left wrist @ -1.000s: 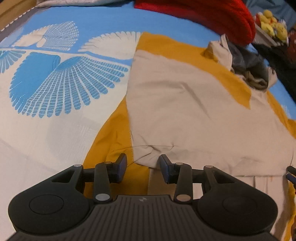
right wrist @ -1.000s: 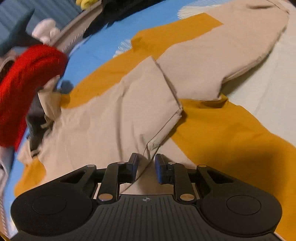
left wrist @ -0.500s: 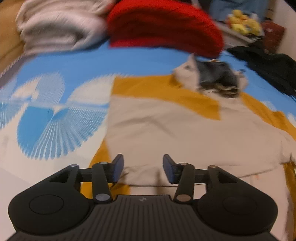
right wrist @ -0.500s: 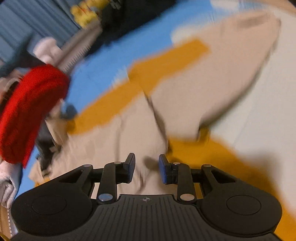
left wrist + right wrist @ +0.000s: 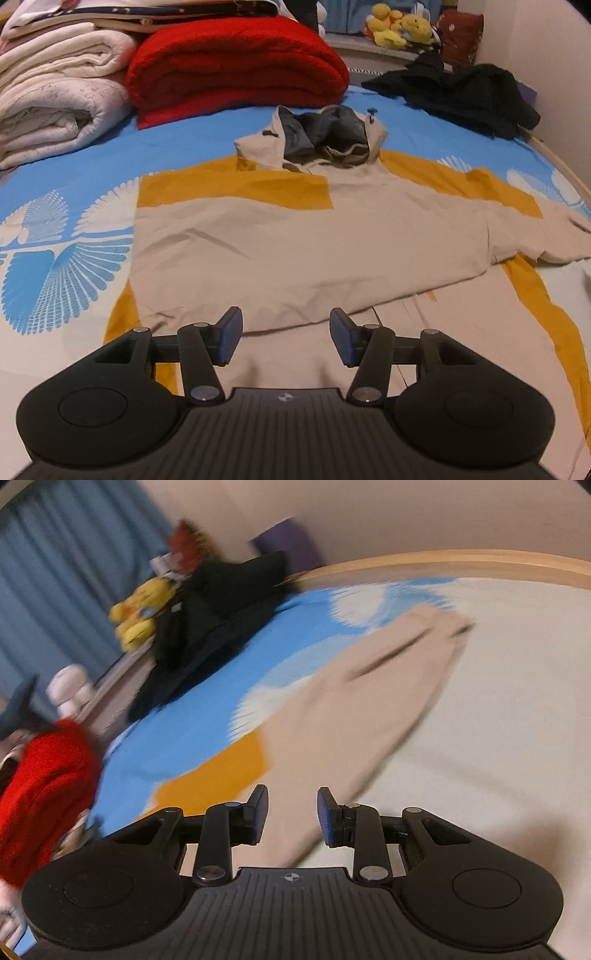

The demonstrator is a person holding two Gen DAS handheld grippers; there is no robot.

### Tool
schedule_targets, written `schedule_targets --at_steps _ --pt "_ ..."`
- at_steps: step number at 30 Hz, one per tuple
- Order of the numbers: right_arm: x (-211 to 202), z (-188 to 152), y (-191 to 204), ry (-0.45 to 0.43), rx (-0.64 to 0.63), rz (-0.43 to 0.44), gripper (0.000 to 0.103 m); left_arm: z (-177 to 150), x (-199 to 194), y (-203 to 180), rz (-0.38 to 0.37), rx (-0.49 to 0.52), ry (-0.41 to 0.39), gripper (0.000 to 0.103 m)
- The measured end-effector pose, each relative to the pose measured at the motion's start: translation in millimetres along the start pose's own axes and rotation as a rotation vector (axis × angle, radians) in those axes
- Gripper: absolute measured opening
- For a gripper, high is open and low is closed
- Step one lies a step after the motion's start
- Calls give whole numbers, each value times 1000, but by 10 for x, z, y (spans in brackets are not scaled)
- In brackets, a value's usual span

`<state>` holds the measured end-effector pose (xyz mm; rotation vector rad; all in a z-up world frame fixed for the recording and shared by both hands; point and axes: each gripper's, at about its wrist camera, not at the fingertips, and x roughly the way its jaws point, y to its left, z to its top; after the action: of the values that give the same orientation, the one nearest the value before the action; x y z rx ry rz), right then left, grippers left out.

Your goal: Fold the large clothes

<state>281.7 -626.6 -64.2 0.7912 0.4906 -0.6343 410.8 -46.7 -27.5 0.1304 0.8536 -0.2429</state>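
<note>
A beige and mustard-yellow hooded jacket (image 5: 295,251) lies flat on the bed, its dark-lined hood (image 5: 325,140) at the far end. One sleeve is folded across the body. The other sleeve (image 5: 546,236) stretches out to the right. My left gripper (image 5: 286,339) hovers open above the jacket's near hem, nothing between its fingers. In the blurred right wrist view, the outstretched beige sleeve (image 5: 369,701) runs away from my right gripper (image 5: 291,816). That gripper is open and empty above the sleeve's upper part.
A red blanket (image 5: 236,66) and white quilts (image 5: 55,92) are stacked at the head of the bed. A black garment (image 5: 469,92) lies at the far right, with yellow plush toys (image 5: 395,26) behind it. The wooden bed edge (image 5: 480,561) lies beyond the sleeve's cuff.
Both grippers have opened wider and lifted away from the folded sleeve. The left has pulled back to see the whole jacket. The right has swung over to the outstretched sleeve.
</note>
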Motion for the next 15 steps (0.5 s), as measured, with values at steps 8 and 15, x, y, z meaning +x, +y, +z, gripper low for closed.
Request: schedule_targets --at_steps 8,15 --pt "438 184 -737 -1 139 -28 33 30 148 -46 0 8 16 57" --pt "763 114 -864 33 216 -42 33 32 243 -25 12 13 31 57"
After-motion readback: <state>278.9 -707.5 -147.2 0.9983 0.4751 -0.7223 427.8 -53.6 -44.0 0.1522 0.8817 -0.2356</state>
